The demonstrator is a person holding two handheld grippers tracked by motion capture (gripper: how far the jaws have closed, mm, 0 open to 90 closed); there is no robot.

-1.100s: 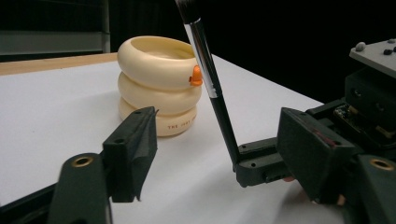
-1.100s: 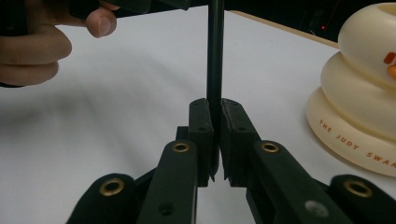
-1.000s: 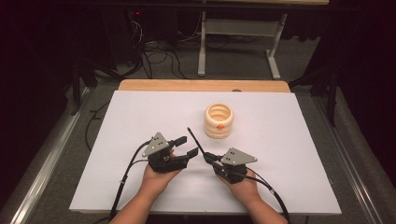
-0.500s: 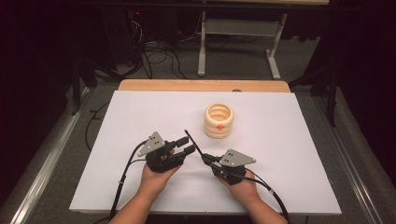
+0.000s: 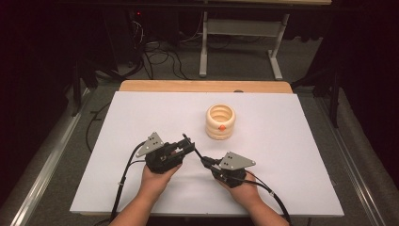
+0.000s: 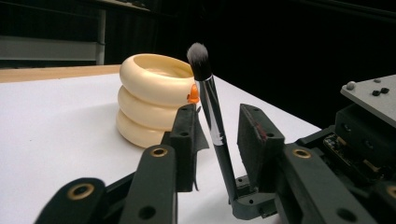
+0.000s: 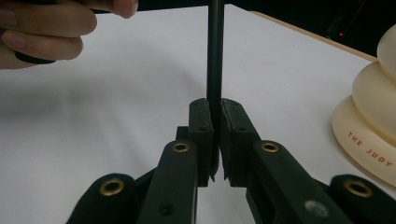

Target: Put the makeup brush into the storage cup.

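Note:
A black makeup brush (image 5: 194,149) with a grey-white tuft (image 6: 198,51) stands tilted between my two grippers near the table's front. My right gripper (image 5: 205,161) is shut on the lower end of its handle (image 7: 215,46), both pads (image 7: 201,116) pressed against it. My left gripper (image 5: 188,147) has the handle (image 6: 212,116) between its jaws, which have just been closing. A gap still shows beside the right-hand pad (image 6: 250,135), so it stands open. A cream ribbed holder (image 5: 220,121) with an orange mark (image 6: 193,93) sits beyond the brush.
The white table top (image 5: 141,113) stretches to a wooden strip (image 5: 202,86) at the back. Cables trail from both grippers off the front edge. A hand (image 7: 46,28) holding the left gripper shows in the right gripper view. Metal frame legs (image 5: 277,61) stand on the floor behind.
The left gripper's jaws have drawn closer together around the brush handle. Both hands have stayed where they were, and the right gripper keeps its hold.

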